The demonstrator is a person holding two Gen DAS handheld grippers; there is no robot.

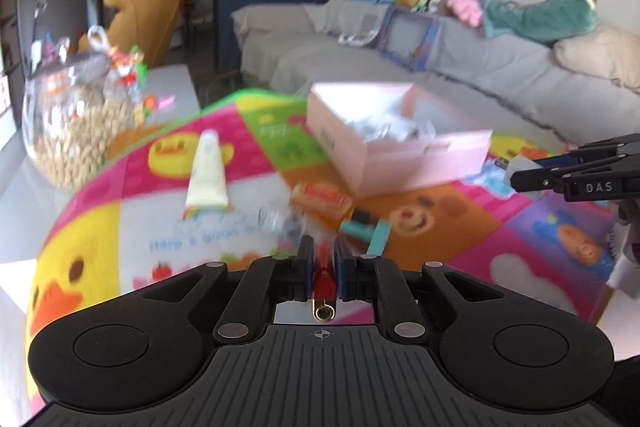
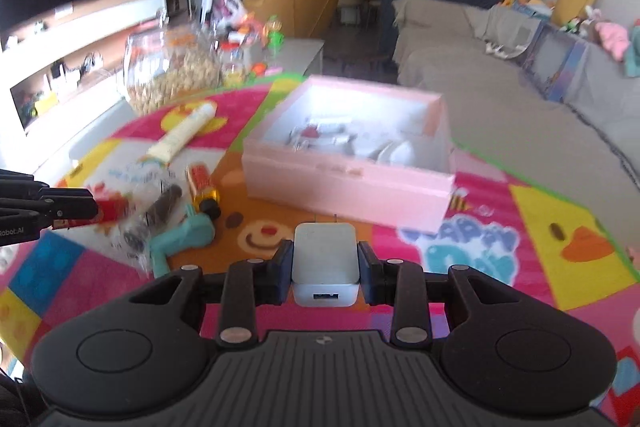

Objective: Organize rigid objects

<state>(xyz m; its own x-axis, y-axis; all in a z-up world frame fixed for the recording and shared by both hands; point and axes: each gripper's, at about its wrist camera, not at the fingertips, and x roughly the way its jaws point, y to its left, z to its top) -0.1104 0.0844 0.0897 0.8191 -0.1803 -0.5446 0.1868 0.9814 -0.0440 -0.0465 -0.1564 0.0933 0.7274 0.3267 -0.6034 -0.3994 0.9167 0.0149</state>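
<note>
Reading "DAS" on right tongs (image 1: 516, 173) (charger (image 2: 325, 259) clamped).

- Daylight fills the room; both views are bright, with no lamp visibly lit.
- Glare washes out the far-left edge of both views, bleaching the white shelf unit (image 2: 60, 83) in the right wrist view.
- Motion blur smears the play mat (image 1: 140, 227), the pink box (image 1: 400, 139) and the small items near it in both views.
- The near gripper bodies stay sharp.
- Fisheye distortion bends the mat's edge and the sofa (image 2: 500, 99), darkening the corners.
- Shadows are soft and faint.
</note>
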